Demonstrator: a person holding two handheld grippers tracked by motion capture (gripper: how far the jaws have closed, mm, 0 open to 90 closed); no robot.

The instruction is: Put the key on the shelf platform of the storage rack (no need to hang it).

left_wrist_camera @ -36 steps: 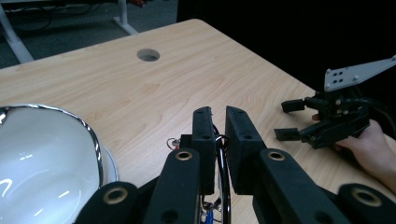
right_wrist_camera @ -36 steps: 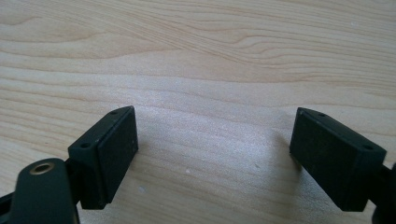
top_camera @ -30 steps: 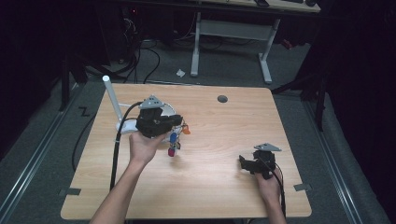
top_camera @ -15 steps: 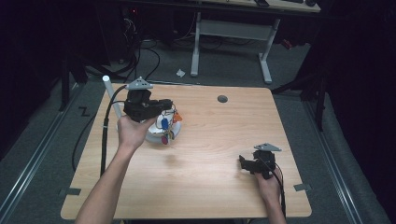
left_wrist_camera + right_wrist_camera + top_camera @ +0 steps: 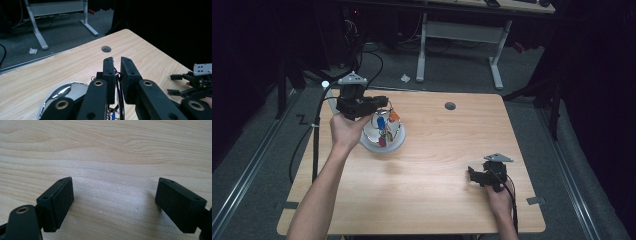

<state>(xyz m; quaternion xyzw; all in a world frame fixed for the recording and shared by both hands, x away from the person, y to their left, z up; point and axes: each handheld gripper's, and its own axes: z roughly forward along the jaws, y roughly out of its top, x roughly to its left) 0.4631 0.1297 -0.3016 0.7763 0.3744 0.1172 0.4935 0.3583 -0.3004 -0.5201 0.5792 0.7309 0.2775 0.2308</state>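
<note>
I am at one light wooden table (image 5: pixel 427 165) with a small round hole (image 5: pixel 450 106) near its far edge. From the high view, my left hand (image 5: pixel 343 131) holds my left gripper (image 5: pixel 384 101) over the table's far left part, above one shiny metal bowl (image 5: pixel 396 142). Hanging at the bowl is a small bunch of coloured pieces (image 5: pixel 383 129): I count one blue, one orange and one red, though they are too small to name with certainty. My left gripper view adds what the high view cannot: its two black jaws are nearly together, clamped on a thin black loop (image 5: pixel 120 93) that the pieces seem to hang from, with the bowl's mirrored rim just below. My right gripper (image 5: pixel 473 174) rests near the table's near right corner, well apart from the bowl. My right gripper view shows its two jaws spread wide over bare wood, holding nothing.
</note>
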